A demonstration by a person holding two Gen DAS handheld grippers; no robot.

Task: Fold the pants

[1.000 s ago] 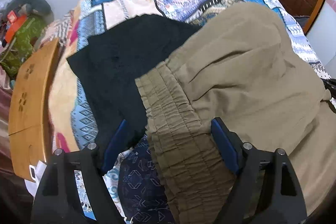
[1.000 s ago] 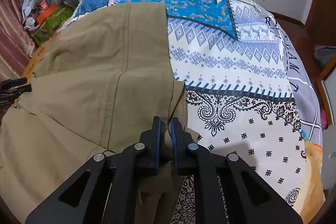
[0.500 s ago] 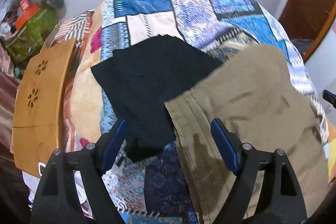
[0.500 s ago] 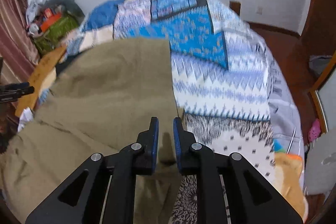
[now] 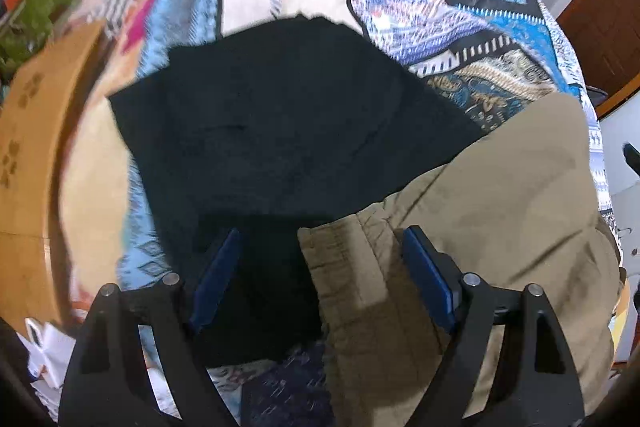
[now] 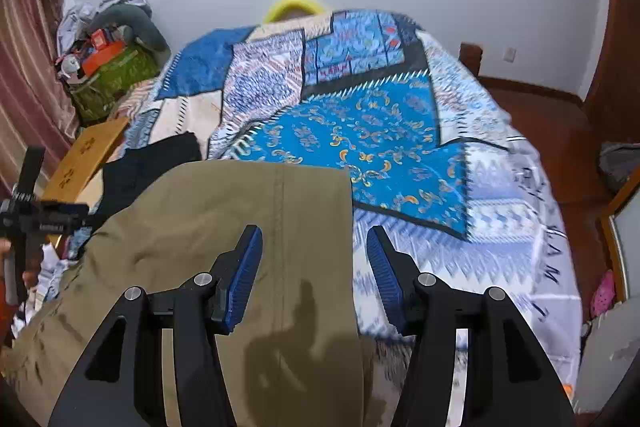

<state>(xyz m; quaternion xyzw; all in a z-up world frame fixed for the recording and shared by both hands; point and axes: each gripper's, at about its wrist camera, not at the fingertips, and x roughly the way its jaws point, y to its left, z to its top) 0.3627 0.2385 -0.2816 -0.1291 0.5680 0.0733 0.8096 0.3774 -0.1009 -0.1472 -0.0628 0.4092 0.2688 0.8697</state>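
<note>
right gripper (image 6: 314, 267) jaws just released pants (image 6: 224, 227).

Pants (image 6: 224, 227) on bedspread (image 6: 400, 131), overlapping folded garment (image 5: 280, 123) to their left

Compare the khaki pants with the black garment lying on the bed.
The khaki pants are tan with a gathered, ribbed waistband; the black garment is black and looks plain. The khaki pants lie on top where they meet, covering the black garment's edge. In the right wrist view the pants show far more area. Both lie flat on the patterned bedspread.
</note>
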